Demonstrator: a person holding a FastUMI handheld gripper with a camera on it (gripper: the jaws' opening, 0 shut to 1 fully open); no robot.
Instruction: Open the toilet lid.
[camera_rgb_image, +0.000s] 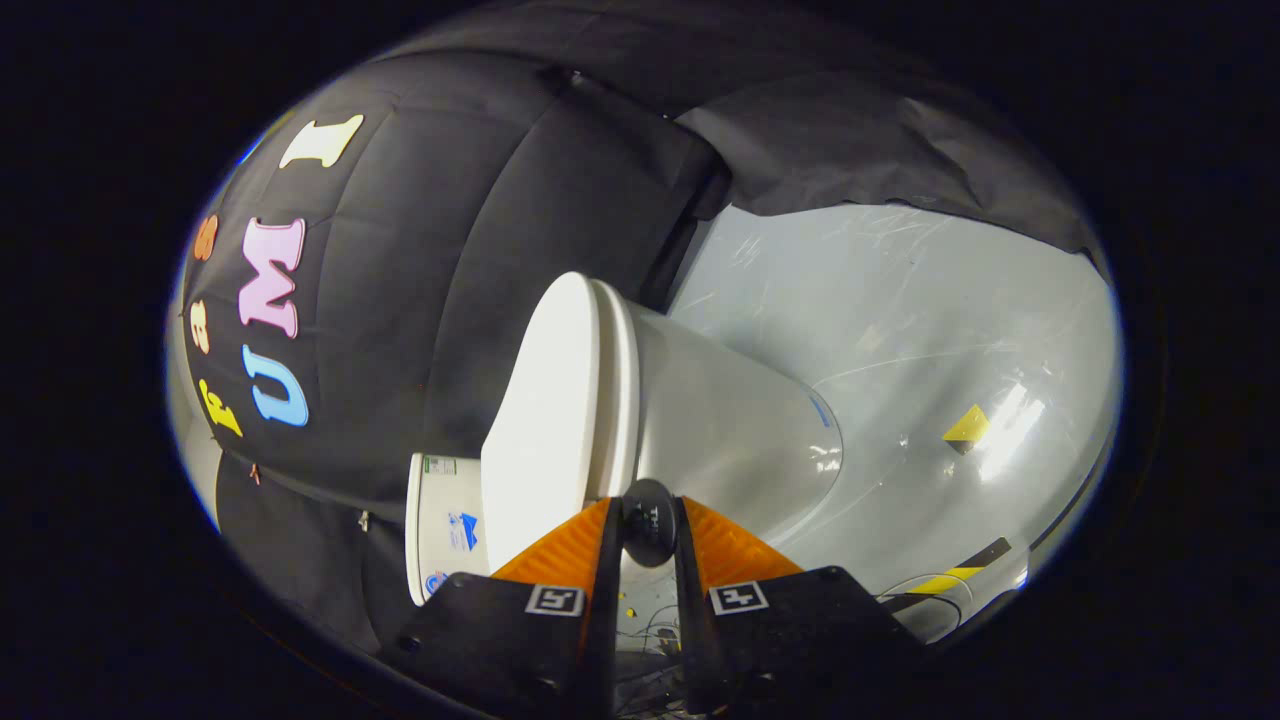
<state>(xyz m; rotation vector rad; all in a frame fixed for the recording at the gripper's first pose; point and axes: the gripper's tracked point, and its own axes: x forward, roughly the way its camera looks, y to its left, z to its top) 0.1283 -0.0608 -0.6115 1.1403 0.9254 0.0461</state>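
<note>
Just ahead of my nearly closed fingers (648, 520), gripping nothing, the toilet lid (545, 420) lies shut, its front edge nearest.

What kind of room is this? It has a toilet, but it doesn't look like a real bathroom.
Probably a mock-up booth for recording, not a bathroom. A white toilet stands on a bare grey floor with black cloth hung as a wall. The gripper, its fingers nearly closed, sits at the edge of the lid.

cloth-walled booth with toilet (640, 400)
</note>
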